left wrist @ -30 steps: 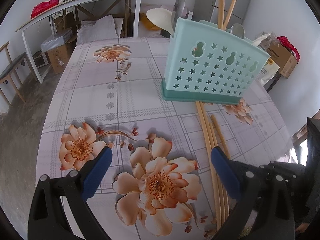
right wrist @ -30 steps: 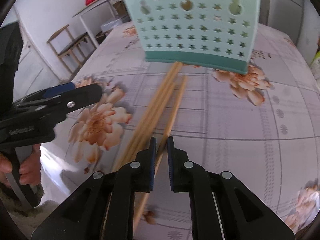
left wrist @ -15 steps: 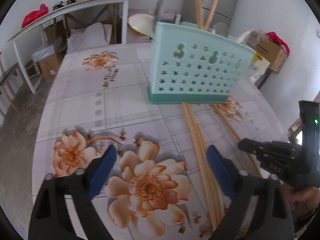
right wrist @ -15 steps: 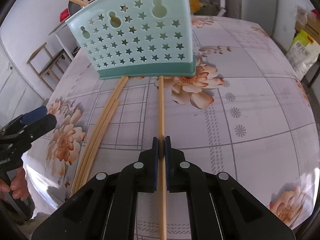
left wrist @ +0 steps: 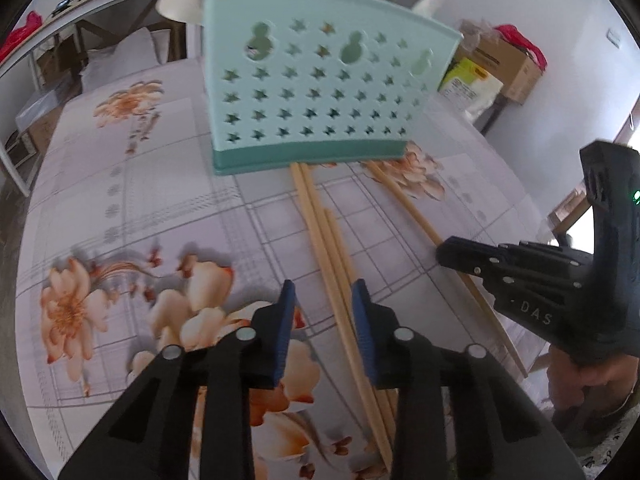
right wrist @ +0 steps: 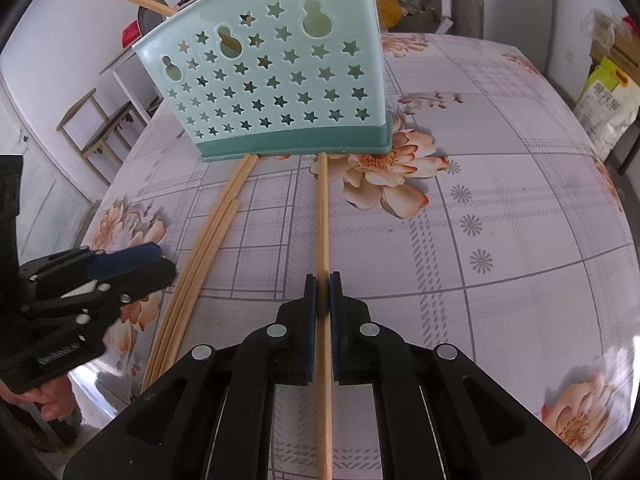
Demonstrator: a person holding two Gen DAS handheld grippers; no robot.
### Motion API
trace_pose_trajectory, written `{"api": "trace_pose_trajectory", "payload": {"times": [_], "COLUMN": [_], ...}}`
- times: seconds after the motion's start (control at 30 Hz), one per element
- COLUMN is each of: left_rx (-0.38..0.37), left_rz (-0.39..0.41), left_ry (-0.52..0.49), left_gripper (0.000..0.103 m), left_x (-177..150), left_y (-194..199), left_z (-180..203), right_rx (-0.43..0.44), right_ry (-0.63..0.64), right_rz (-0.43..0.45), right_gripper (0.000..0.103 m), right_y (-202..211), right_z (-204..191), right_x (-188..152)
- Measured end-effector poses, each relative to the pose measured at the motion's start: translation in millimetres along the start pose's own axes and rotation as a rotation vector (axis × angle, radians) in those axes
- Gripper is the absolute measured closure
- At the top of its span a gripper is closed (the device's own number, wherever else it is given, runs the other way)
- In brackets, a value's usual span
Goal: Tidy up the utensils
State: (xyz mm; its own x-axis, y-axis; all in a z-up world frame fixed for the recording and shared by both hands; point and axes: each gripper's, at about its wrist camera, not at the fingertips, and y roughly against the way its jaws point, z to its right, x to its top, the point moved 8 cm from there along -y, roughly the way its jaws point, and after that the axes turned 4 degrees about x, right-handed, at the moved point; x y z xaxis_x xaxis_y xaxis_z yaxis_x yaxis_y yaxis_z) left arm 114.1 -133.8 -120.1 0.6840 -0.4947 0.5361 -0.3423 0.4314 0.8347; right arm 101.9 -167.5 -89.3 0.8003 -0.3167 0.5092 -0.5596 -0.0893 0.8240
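Note:
A pale teal utensil holder point(left wrist: 320, 92) point(right wrist: 276, 80) with star cut-outs stands upright on the flowered tablecloth; chopsticks and spoons stick out of its top. A bundle of long wooden chopsticks point(left wrist: 324, 232) point(right wrist: 212, 240) lies in front of it. My left gripper point(left wrist: 323, 300) point(right wrist: 162, 264) straddles this bundle; its jaws are closing, the blue pads still apart from the wood. My right gripper point(right wrist: 322, 292) point(left wrist: 442, 250) is shut on a single chopstick point(right wrist: 322, 208) point(left wrist: 400, 196), which lies apart from the bundle with its far tip at the holder's base.
The tablecloth point(right wrist: 500, 240) reaches far to the right. A white workbench point(left wrist: 100, 8) and a wooden chair point(right wrist: 96, 128) stand beyond the table on the left; cardboard boxes and bags point(left wrist: 496, 64) stand on the right. A person's hand point(left wrist: 592, 380) grips the right tool.
The left gripper's jaws have narrowed from wide apart and it has shifted over the chopstick bundle. The right gripper first swung its single chopstick away from the bundle, then held still.

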Motion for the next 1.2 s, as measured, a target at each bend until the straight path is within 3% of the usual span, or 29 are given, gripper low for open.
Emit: {"api": "trace_pose_trajectory", "payload": {"times": [0.47, 0.9, 1.2], "left_rx": [0.027, 0.097, 0.145], "left_rz": [-0.013, -0.031, -0.087], "left_ry": [-0.016, -0.015, 0.044], "left_gripper": [0.087, 0.096, 0.096], "left_x": [2.9, -5.7, -32.9], "left_y": [-9.2, -5.5, 15.7], "left_z": [-3.8, -18.5, -47.6], "right_rx": [0.014, 0.020, 0.064], "right_ry": [-0.003, -0.005, -0.008], "right_rz": [0.004, 0.003, -0.079], "right_gripper": [0.098, 0.099, 0.099], "right_y": [0.7, 1.0, 9.1], "right_z": [0.9, 0.8, 4.6], "right_x": [0.6, 1.5, -8.7]}}
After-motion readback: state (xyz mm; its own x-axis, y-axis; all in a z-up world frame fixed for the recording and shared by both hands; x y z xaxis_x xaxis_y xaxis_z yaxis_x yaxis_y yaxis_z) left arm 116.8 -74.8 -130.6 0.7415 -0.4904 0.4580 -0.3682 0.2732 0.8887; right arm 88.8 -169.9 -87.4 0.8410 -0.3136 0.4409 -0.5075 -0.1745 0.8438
